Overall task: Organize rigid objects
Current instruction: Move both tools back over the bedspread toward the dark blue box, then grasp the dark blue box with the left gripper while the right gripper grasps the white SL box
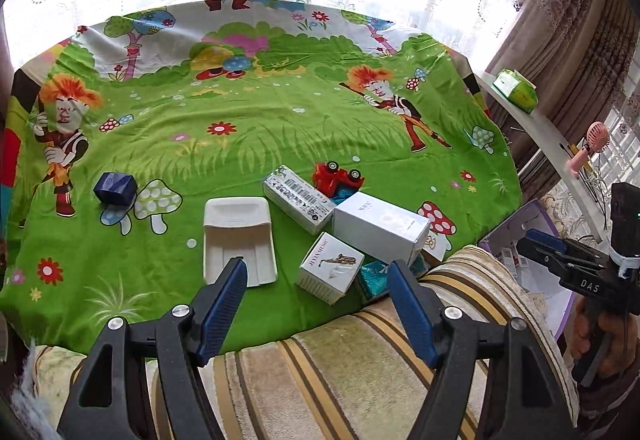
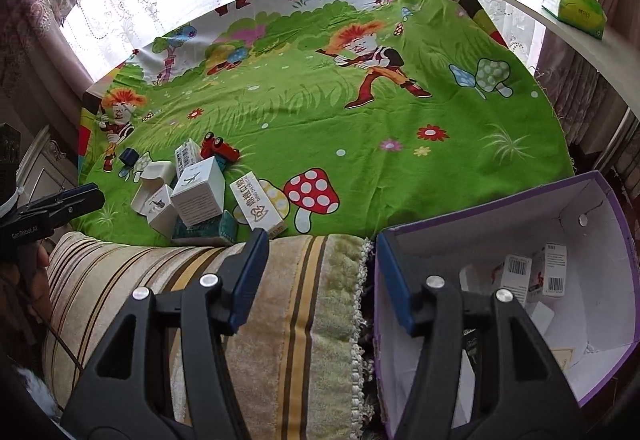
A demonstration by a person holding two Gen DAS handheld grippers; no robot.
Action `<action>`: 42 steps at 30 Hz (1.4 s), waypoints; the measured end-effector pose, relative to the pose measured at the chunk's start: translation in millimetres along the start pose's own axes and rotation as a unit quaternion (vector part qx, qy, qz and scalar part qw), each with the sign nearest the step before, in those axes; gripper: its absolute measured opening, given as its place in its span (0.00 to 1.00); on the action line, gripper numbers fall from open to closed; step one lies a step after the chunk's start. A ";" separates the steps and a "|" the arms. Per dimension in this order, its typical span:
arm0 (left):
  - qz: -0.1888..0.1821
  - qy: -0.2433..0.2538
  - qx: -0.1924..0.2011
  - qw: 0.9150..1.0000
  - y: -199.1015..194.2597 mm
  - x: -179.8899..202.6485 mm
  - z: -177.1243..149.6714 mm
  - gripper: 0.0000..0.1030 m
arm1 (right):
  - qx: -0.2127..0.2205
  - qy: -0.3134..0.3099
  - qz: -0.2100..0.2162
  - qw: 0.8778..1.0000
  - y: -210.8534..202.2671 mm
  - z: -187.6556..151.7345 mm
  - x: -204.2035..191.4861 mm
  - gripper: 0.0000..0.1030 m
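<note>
Gaping empty, both the left hand-held gripper [image 1: 316, 276] and right hand-held gripper [image 2: 322, 244] hover near the boxes [image 1: 330, 268].

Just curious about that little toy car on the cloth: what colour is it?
Red, with black wheels; the toy car lies tipped over, clearest in the left wrist view.

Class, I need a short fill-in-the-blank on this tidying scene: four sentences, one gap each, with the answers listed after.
1. The toy car is coloured ____.
2. The cardboard storage box has a ____ outside.
3. Both the left tongs and the right tongs are ____.
4. The dark blue block lies on a cloth that is mostly ____.

Answers: red; purple; open; green
</note>
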State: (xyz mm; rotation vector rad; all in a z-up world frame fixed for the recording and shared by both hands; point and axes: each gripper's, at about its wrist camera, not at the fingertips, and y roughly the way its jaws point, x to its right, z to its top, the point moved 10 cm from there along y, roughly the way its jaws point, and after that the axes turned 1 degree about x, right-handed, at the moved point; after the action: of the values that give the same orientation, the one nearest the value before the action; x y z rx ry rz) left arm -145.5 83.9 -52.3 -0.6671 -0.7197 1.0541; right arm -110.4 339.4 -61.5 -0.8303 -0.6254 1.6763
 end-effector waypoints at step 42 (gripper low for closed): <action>0.140 -0.015 -0.076 0.987 91.3 -205.8 49.3 0.71 | -0.100 -0.156 0.041 0.982 110.4 27.3 -122.8 0.58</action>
State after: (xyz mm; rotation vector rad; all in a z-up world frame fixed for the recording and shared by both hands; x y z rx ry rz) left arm -297.6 -68.2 -135.1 -0.9041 -0.7507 1.2764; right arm -180.1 193.1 -103.6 -0.7460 -1.0004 1.8582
